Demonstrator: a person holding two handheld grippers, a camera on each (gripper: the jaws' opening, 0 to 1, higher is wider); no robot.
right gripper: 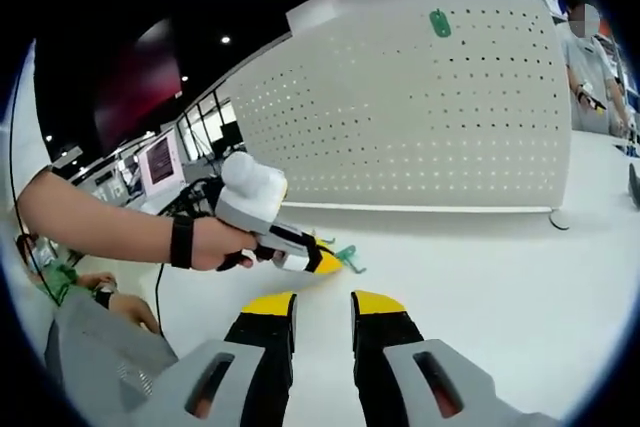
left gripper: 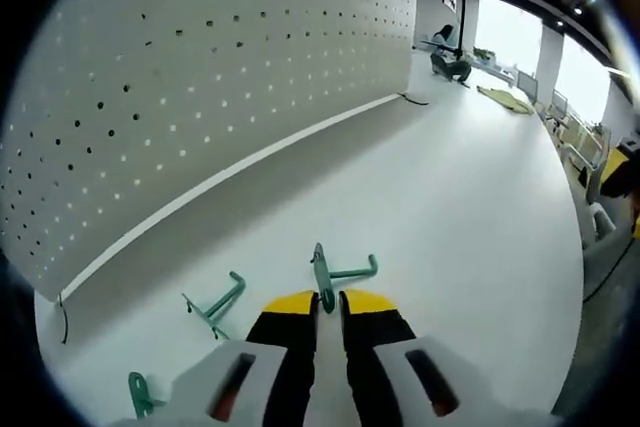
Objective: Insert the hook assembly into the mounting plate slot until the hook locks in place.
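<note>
A green hook [left gripper: 345, 272] lies low over the white table [left gripper: 470, 217], and my left gripper [left gripper: 328, 299] is shut on its flat base end. Two more green hooks [left gripper: 215, 305] [left gripper: 140, 394] lie loose on the table to its left. The white pegboard [left gripper: 200, 77] stands behind them. In the right gripper view, a hand holds the left gripper [right gripper: 312, 261] with the green hook [right gripper: 347, 254] sticking out of its tips. My right gripper [right gripper: 323, 304] is open, nothing between its jaws, a little nearer than the hook. One green hook [right gripper: 440, 22] hangs high on the pegboard [right gripper: 430, 107].
A black cable [left gripper: 62, 322] hangs at the pegboard's left end. A person [right gripper: 592, 62] stands at the far right behind the board. Desks, monitors and a seated person [right gripper: 60, 282] are on the left. The table [right gripper: 480, 267] runs wide to the right.
</note>
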